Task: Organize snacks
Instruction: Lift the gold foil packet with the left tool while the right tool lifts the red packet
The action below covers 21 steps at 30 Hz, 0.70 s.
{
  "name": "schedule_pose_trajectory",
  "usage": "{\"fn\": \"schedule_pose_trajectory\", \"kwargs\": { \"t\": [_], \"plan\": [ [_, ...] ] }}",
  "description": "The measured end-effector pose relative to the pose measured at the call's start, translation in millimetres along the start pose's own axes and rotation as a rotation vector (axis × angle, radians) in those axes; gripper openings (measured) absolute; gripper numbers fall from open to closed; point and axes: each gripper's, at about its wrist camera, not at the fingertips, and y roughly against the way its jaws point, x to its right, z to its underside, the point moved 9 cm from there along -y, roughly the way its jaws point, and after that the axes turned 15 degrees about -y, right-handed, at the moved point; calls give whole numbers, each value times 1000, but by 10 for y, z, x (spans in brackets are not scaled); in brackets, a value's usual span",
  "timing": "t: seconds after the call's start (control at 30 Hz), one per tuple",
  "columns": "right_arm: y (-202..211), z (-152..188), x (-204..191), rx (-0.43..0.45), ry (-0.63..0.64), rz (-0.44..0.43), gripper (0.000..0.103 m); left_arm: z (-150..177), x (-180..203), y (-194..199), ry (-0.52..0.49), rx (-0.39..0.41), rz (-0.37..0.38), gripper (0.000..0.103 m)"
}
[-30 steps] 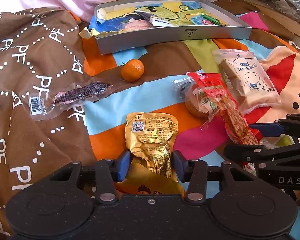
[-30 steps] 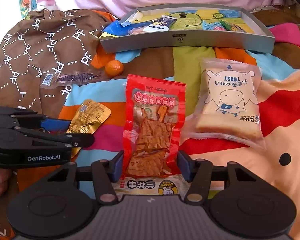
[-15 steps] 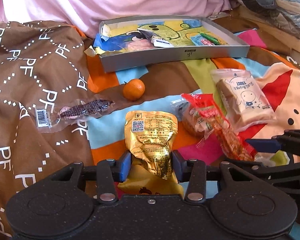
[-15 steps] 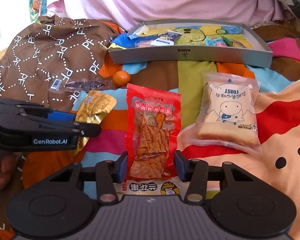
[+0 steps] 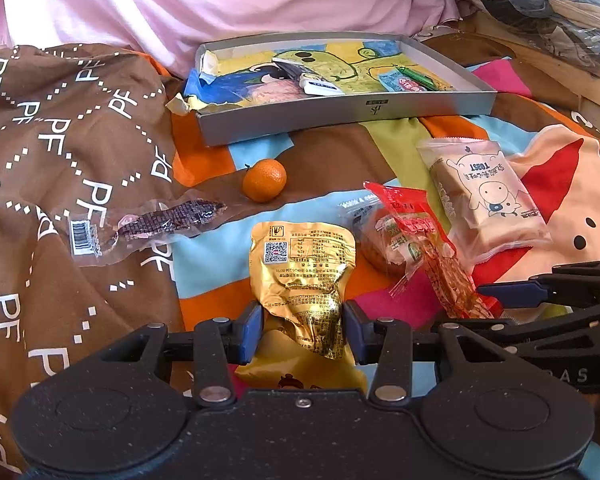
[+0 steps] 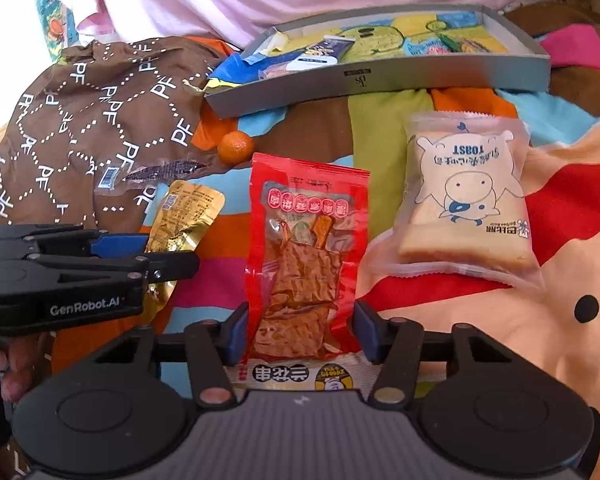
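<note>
My left gripper (image 5: 303,330) is shut on the lower end of a crinkled gold snack packet (image 5: 304,276), which stands up between the blue pads. In the right wrist view my right gripper (image 6: 300,336) is shut on a red packet of brown strips (image 6: 306,248). The gold packet (image 6: 184,220) and left gripper (image 6: 172,258) show at the left there. A shallow grey tray (image 5: 340,114) with several small items inside lies at the back. A toast pack (image 6: 464,192), a small orange (image 5: 264,175) and a clear packet with a dark snack (image 5: 168,220) lie on the bedspread.
A round cake in a clear wrapper (image 5: 380,240) lies behind the red packet (image 5: 424,240). A brown "PF" cloth (image 5: 60,140) covers the left side. Pink fabric (image 5: 220,0) rises behind the tray. Another yellow packet (image 5: 300,378) lies under the left gripper. A hand (image 6: 4,364) holds the left tool.
Both views have tilted upward, so the tray and the snacks sit lower in frame. The left pads have drawn slightly closer on the gold packet. The packets stay in the grippers.
</note>
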Motion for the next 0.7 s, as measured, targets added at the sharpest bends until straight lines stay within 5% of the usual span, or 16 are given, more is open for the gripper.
{"fn": "schedule_pose_trajectory", "kwargs": {
  "t": [0.7],
  "plan": [
    [187, 30, -220, 141, 177, 57, 50, -42, -64, 52, 30, 32, -22, 45]
  ]
}}
